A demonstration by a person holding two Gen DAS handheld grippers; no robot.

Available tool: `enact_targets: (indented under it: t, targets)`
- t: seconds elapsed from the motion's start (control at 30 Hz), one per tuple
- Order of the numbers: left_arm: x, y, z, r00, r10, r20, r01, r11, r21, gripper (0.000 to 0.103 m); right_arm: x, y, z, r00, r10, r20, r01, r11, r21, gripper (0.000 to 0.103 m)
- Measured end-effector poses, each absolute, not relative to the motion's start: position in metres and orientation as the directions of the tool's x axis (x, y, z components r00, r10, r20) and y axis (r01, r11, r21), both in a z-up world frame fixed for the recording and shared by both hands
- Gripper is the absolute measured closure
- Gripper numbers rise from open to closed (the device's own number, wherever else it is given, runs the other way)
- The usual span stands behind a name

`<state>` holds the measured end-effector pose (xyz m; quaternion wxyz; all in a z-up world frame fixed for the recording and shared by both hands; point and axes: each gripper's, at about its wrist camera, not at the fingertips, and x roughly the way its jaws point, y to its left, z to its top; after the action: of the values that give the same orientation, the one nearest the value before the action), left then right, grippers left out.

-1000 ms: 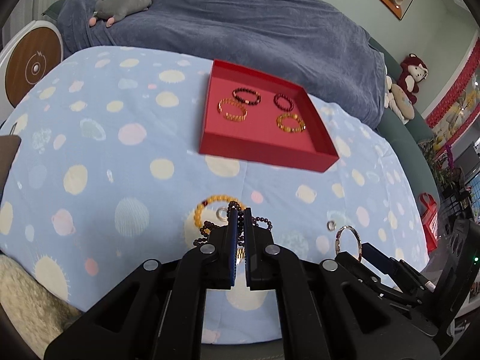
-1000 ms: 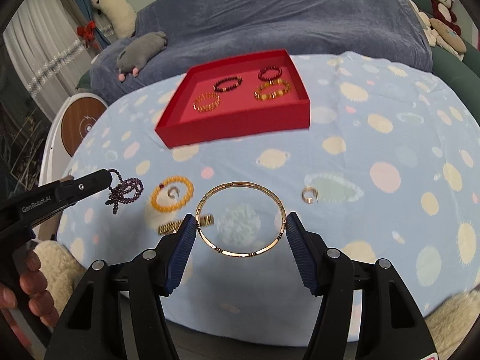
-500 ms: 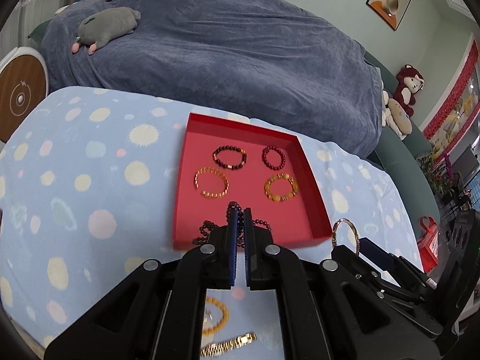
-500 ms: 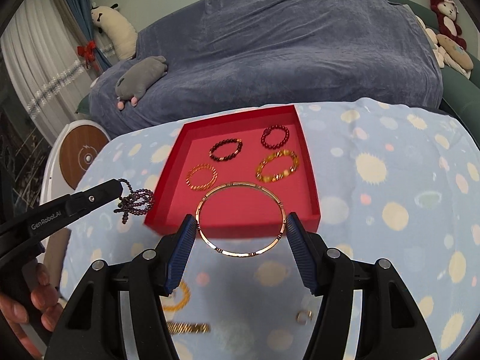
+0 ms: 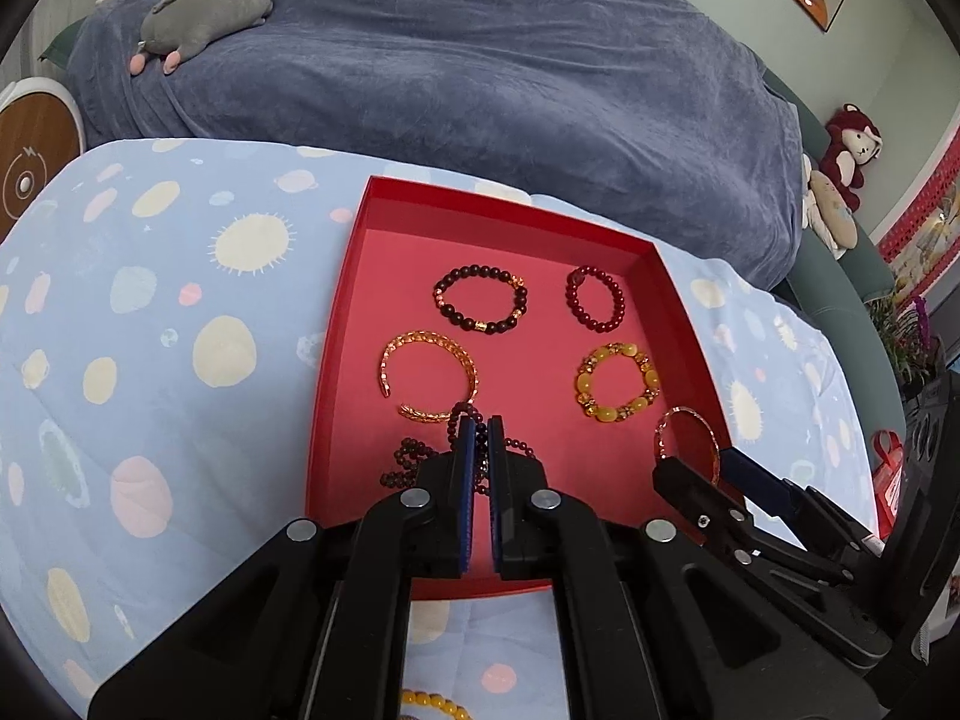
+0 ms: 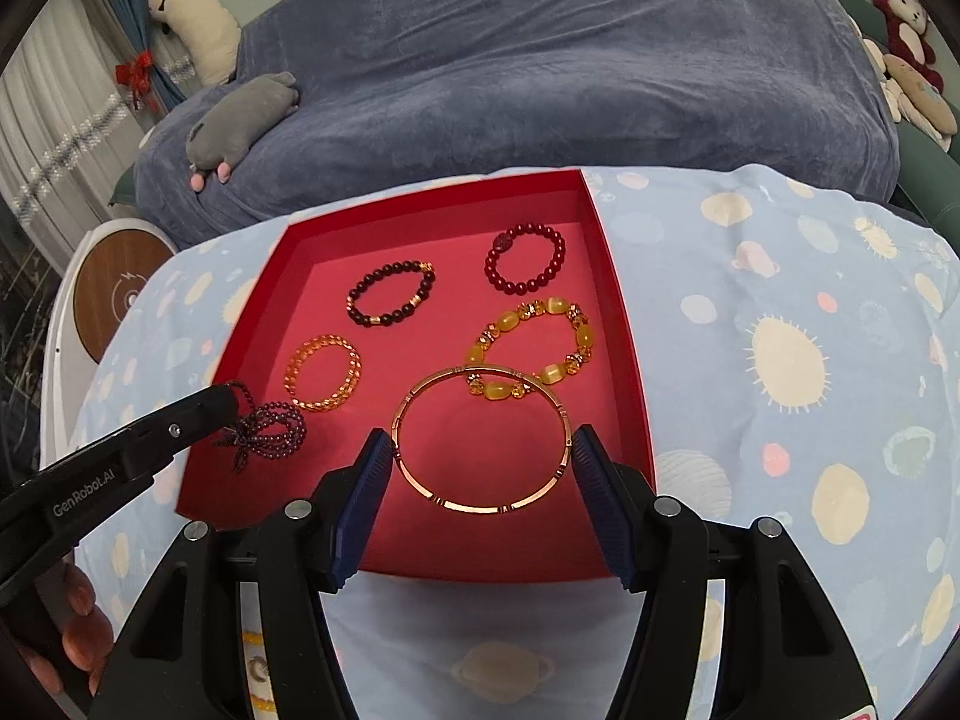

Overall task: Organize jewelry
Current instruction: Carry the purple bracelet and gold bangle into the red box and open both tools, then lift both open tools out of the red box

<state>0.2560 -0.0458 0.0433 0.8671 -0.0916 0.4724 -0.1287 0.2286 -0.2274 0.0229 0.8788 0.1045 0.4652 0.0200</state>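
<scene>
A red tray [image 5: 354,276] [image 6: 624,324] lies on the spotted blue cloth and holds several bracelets. My left gripper [image 5: 479,427] is shut on a dark purple bead strand [image 5: 408,462] [image 6: 270,429] and holds it over the tray's near left part. My right gripper [image 6: 480,447] is shut on a rose-gold bangle [image 6: 480,438] [image 5: 684,438], gripped across its width, over the tray's near right part. In the tray lie a dark bead bracelet [image 6: 390,294], a red bead bracelet [image 6: 525,267], a yellow bead bracelet [image 6: 528,354] and an orange-gold cuff [image 6: 324,372].
A yellow bead bracelet [image 5: 429,708] lies on the cloth near the front edge. A blue-covered sofa [image 5: 480,72] with a grey plush toy [image 5: 204,18] stands behind the table. A round white and wood device [image 6: 114,300] is at the left.
Both grippers have moved forward from the cloth's front to over the red tray, carrying the bead strand and the bangle. Both stay shut.
</scene>
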Motion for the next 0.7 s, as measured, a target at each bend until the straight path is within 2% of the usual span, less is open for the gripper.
enact_targets:
  t: [0.1, 0.13, 0.17, 0.23, 0.7]
  targets:
    - [0.256, -0.046, 0.042, 0.528, -0.311, -0.79, 0.129, 0.949, -0.287, 0.099, 0.229, -0.229, 0.018, 0.562, 0.112, -0.82, 0.073, 0.98, 0.184, 0.043]
    - [0.255, -0.044, 0.042, 0.535, -0.313, -0.785, 0.124, 0.948, -0.293, 0.093, 0.227, -0.229, 0.018, 0.565, 0.105, -0.818, 0.074, 0.981, 0.177, 0.042]
    - [0.253, -0.043, 0.043, 0.539, -0.313, -0.782, 0.119, 0.947, -0.297, 0.081, 0.224, -0.23, 0.019, 0.569, 0.098, -0.816, 0.08, 0.982, 0.173, 0.041]
    - [0.249, -0.04, 0.046, 0.555, -0.292, -0.779, 0.096, 0.953, -0.289, 0.065, 0.218, -0.232, 0.022, 0.576, 0.104, -0.81, 0.087, 0.978, 0.188, 0.04]
    - [0.174, -0.004, 0.054, 0.552, -0.275, -0.787, 0.064, 0.955, -0.289, 0.063, 0.133, -0.236, 0.038, 0.593, 0.122, -0.796, 0.121, 0.964, 0.238, 0.04]
